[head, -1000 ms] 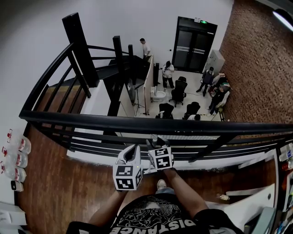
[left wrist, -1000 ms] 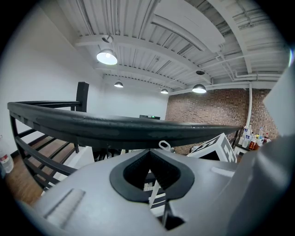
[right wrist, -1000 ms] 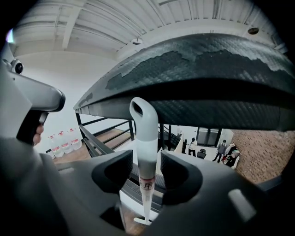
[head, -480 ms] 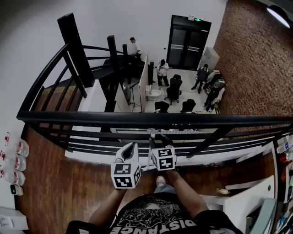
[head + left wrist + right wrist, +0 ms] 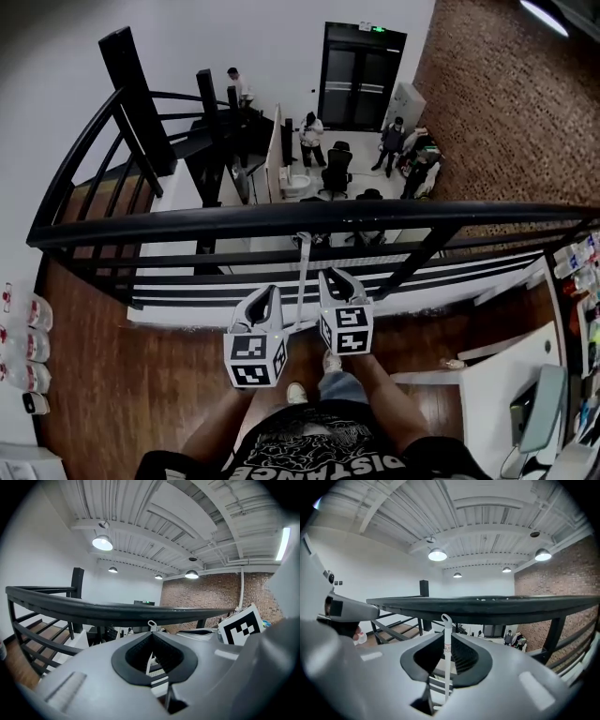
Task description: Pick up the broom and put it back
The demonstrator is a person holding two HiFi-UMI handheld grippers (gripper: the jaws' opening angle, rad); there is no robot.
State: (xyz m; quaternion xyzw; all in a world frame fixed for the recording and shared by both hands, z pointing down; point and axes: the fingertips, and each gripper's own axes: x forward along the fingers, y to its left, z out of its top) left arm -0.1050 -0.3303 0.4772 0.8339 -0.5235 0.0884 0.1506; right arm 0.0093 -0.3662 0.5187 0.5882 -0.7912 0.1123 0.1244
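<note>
The broom shows only as a thin white handle [image 5: 302, 267] with a loop at its top, standing upright against the black railing [image 5: 281, 221]. My right gripper [image 5: 330, 279] is beside the rail and its jaws are closing. In the right gripper view the handle [image 5: 447, 663] runs up between the pads, which press on it near their tips [image 5: 446, 634]. My left gripper [image 5: 270, 298] hangs just left of the handle with its jaws together and nothing in them. In the left gripper view the loop [image 5: 151, 624] shows beyond the shut tips [image 5: 151, 634].
The railing's lower bars [image 5: 234, 281] run across in front of me, with a drop to a lower floor where people and office chairs [image 5: 336, 169] stand. Water bottles [image 5: 26, 342] line the left wall. A white desk [image 5: 506, 375] is at my right. A staircase [image 5: 131, 187] descends left.
Both grippers moved forward and up toward the railing. The right gripper's jaws went from wide open to closed round the white handle, whose looped top now shows higher against the bars.
</note>
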